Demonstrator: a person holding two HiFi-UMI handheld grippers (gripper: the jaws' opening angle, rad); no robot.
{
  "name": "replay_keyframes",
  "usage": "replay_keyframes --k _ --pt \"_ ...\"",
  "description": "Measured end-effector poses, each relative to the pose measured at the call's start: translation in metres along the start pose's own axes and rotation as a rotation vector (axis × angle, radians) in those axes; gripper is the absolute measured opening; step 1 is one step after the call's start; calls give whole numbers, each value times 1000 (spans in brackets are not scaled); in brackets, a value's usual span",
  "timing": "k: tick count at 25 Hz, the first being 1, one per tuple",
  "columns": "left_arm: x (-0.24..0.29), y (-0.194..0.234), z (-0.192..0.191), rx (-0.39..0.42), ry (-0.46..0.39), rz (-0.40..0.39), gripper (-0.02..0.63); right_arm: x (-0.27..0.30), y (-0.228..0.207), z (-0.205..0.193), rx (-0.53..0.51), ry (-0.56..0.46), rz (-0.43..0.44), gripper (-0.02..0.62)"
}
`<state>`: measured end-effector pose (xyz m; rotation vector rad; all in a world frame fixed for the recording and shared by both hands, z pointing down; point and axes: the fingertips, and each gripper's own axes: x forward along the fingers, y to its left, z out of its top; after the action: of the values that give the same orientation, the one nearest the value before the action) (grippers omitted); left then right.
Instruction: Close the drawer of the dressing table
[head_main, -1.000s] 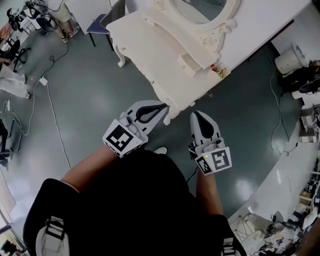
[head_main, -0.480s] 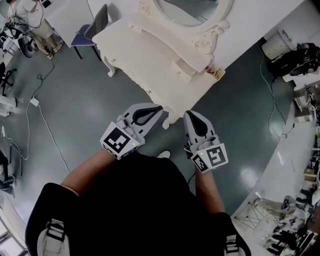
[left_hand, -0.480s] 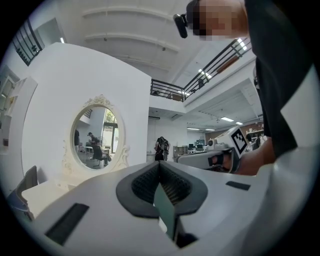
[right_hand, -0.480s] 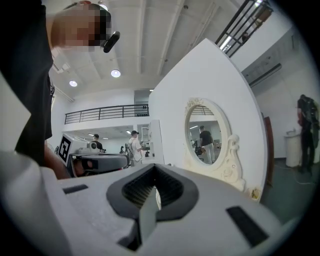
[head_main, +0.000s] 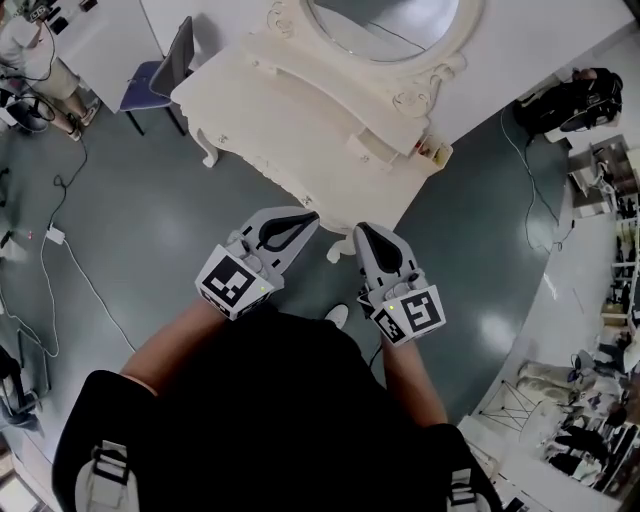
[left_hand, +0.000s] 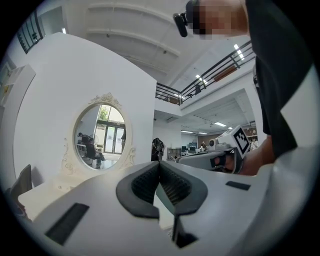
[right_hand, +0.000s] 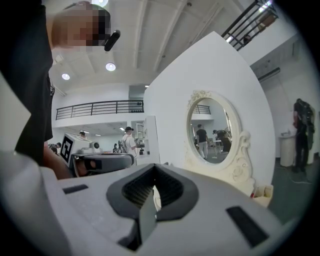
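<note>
Your left tool (head_main: 306, 217) and right tool (head_main: 363, 233) sit level, side by side, both pressed together and empty, blunt tips suited to pushing. The cream, carved dressing table (head_main: 290, 125) with oval mirror (head_main: 385, 15) stands just ahead; its drawer front isn't discernible.

centre: leg (head_main: 338, 247) of surface (head_main: 270, 110) between left tool (head_main: 312, 214) and right tool (head_main: 360, 230) | upper centre: mirror (head_main: 385, 25) and small drawer box (head_main: 372, 150) blocking surface's back, front part bare | upper left: chair (head_main: 160, 65) beside surface end | left: open floor (head_main: 150, 220), cable (head_main: 75, 265) across it | right: open floor.
</note>
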<state>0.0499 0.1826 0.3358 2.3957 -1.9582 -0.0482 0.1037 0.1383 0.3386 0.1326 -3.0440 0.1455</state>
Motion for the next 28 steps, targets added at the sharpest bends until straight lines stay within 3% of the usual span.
replay_keyframes --k 8,13,28 --pt "-39 58 -1 4 13 -85 -5 58 32 -2 21 -3 -99 2" --pt "-44 84 -2 -11 5 -93 -5 75 35 0 12 5 -136 2" --pt "20 124 -9 -10 45 -101 -5 104 -42 -1 38 -19 -180 2"
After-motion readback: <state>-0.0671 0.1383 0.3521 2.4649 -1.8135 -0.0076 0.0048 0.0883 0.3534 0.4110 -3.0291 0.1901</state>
